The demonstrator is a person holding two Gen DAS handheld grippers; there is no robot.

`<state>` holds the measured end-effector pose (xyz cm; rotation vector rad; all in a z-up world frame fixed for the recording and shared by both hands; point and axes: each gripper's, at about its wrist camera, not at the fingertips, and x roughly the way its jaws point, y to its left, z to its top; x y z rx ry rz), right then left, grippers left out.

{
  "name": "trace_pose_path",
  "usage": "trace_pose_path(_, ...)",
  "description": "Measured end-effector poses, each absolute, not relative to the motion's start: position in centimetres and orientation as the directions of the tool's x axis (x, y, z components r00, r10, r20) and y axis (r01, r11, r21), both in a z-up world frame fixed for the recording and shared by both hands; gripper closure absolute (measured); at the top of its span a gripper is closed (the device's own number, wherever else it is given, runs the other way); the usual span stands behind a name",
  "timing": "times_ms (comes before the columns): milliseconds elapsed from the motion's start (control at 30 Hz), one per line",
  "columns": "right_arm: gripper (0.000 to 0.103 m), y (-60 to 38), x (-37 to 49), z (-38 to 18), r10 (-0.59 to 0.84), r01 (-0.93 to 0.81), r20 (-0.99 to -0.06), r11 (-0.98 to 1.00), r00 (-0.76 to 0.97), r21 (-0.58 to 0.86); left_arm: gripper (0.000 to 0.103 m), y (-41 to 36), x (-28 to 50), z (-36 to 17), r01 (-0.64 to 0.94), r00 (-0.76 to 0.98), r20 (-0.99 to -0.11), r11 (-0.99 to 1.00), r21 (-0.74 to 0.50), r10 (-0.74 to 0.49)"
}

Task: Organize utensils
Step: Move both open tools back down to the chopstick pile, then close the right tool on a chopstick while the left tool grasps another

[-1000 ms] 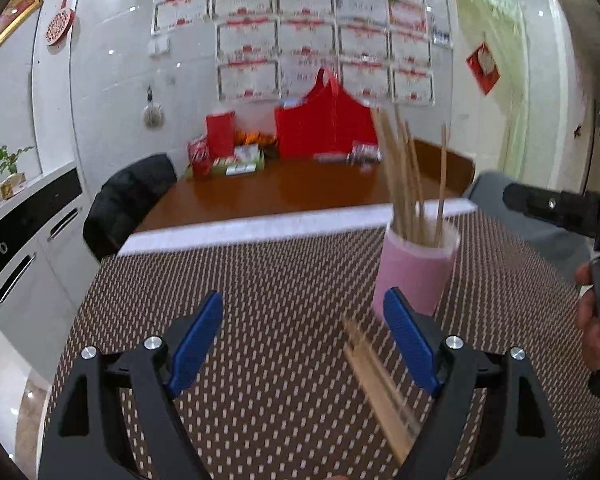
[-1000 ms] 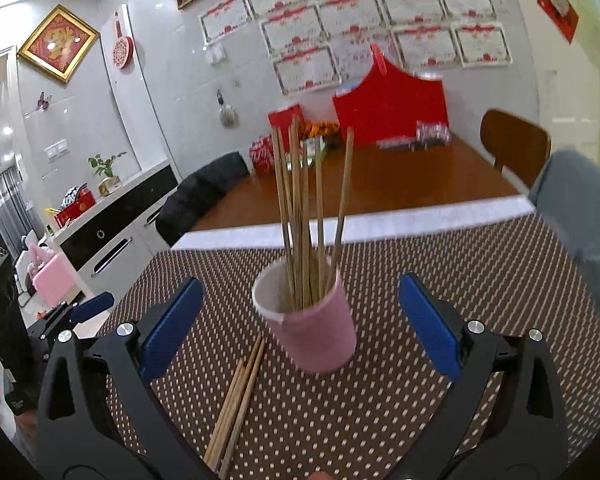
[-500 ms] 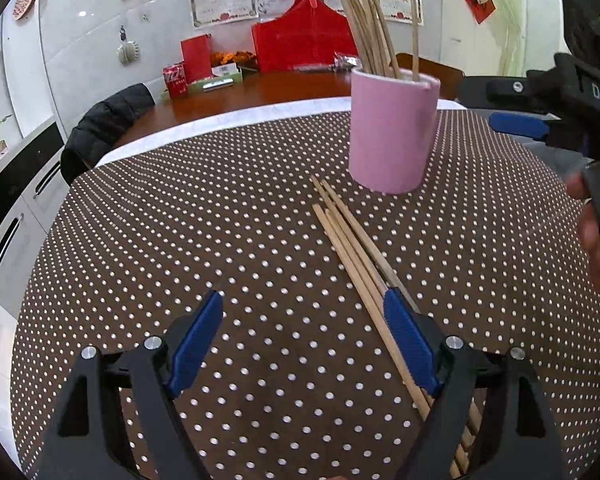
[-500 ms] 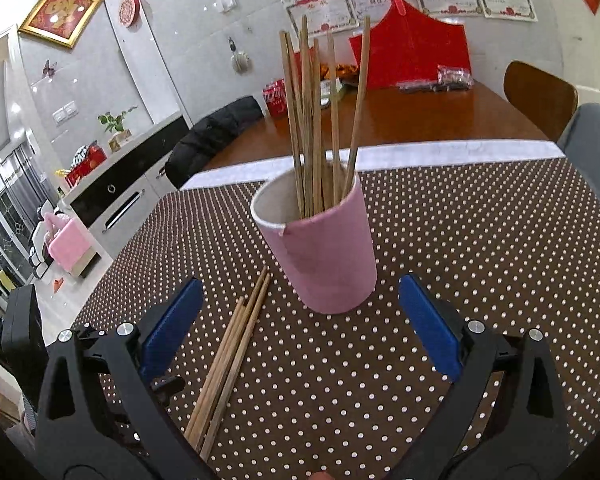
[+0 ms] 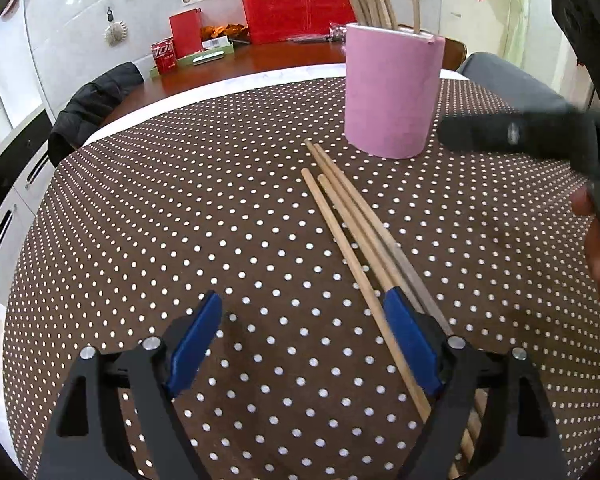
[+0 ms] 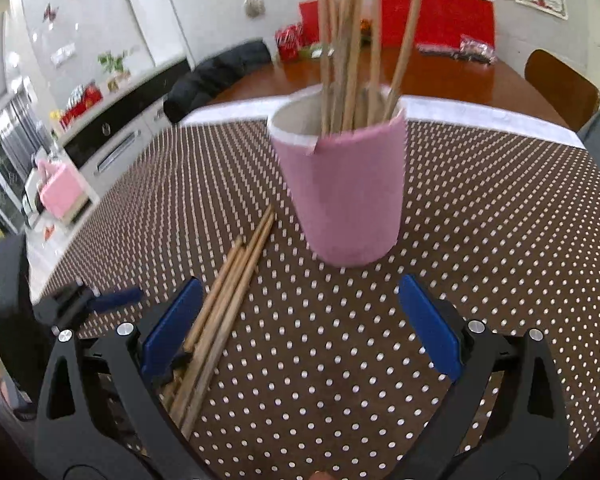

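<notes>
1. Brown polka-dot tablecloth covers the work surface; a wooden dining table with red boxes stands beyond it, in front of a tiled wall.

2. Task items: four loose wooden chopsticks lie flat on the cloth in a tight, nearly parallel bundle. Their far tips stop just short of the pink holder cup, to its left; whether they touch its base cannot be told. The cup stands upright and already contains several chopsticks leaning against its rim.

3. Left gripper: jaws spread wide, empty. The bundle passes under or against the right-hand blue pad, so the sticks are not centred between the jaws. Height above the cloth cannot be told.

4. Right gripper: jaws spread wide, empty. It faces the cup, which sits ahead of the jaws, centred between them. The loose bundle runs beside the left-hand pad in this view.

5. Step in hand (judgement): approach to pick up the loose chopsticks, with the right gripper positioned to steady the cup. The task appears partly done, with four sticks left.

6. Next move (judgement):
   - Shift the left gripper right until one stick, or the bundle, lies between the pads.
   - Lower to the cloth and close.
   - Expect round sticks to roll or fan apart under pressure.
   - Lift, tilt upright, and insert without tipping the cup.
</notes>
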<state>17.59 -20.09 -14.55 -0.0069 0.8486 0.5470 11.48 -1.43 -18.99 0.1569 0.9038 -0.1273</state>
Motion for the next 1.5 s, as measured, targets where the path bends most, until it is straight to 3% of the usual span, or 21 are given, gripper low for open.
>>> trace_pose_path(200,0.006,-18.9,17.4,-15.9,0.429,-0.496,-0.767,0.852,0.477,0.168,0.019,-1.0,13.4,-18.7,0.164,0.618,-0.786,0.978,0.126,-0.003)
trace_pose_path(400,0.007,-16.6,16.3,-17.2,0.409,-0.573,-0.803,0.813,0.432,0.105,0.019,1.2,14.5,-18.7,0.165,0.609,-0.793,0.982,0.089,-0.03)
trace_pose_path(567,0.007,-15.0,15.7,-18.3,0.325,-0.584,-0.83,0.812,0.454,-0.002,0.019,2.3,14.6,-18.9,0.159,0.603,-0.796,0.985,0.065,-0.045)
trace_pose_path(800,0.009,-15.0,15.4,-18.4,0.281,-0.568,-0.834,0.822,0.475,-0.047,0.019,2.5,14.5,-19.1,0.16,0.604,-0.796,0.985,0.064,-0.047)
trace_pose_path(900,0.017,-14.4,15.7,-18.7,0.265,-0.554,-0.834,0.83,0.484,-0.058,0.019,2.4,14.3,-19.1,0.161,0.605,-0.795,0.985,0.066,-0.046)
trace_pose_path(1033,0.048,-14.0,16.8,-18.2,0.264,-0.518,-0.827,0.854,0.496,-0.038,0.019,2.0,14.0,-19.0,0.158,0.609,-0.793,0.983,0.095,-0.022)
trace_pose_path(1267,0.05,-12.1,20.5,-18.0,0.263,-0.505,-0.845,0.863,0.465,-0.009,0.019,1.4,17.4,-18.7,0.141,0.569,-0.822,0.984,0.112,0.012)
trace_pose_path(1300,0.058,-11.5,20.9,-18.0,0.263,-0.508,-0.845,0.862,0.465,-0.012,0.019,1.6,17.9,-18.7,0.14,0.565,-0.825,0.985,0.097,0.001)
trace_pose_path(1333,0.071,-11.2,21.0,-17.9,0.274,-0.52,-0.842,0.854,0.465,-0.01,0.024,1.6,18.3,-18.7,0.139,0.562,-0.827,0.987,0.082,-0.01)
trace_pose_path(1367,0.077,-10.6,21.3,-17.8,0.281,-0.528,-0.842,0.849,0.461,-0.006,0.032,1.7,18.6,-18.6,0.152,0.559,-0.828,0.987,0.048,-0.046)
trace_pose_path(1400,0.091,-10.1,21.4,-17.8,0.288,-0.536,-0.842,0.844,0.456,-0.002,0.054,1.5,18.6,-18.4,0.158,0.561,-0.826,0.986,0.046,-0.052)
trace_pose_path(1433,0.093,-9.7,21.2,-17.8,0.296,-0.545,-0.841,0.838,0.453,0.002,0.09,1.2,18.6,-18.2,0.172,0.561,-0.826,0.984,0.053,-0.054)
trace_pose_path(1500,0.096,-9.9,21.0,-17.9,0.311,-0.545,-0.834,0.839,0.456,0.016,0.097,1.0,18.5,-18.1,0.182,0.553,-0.83,0.983,0.039,-0.069)
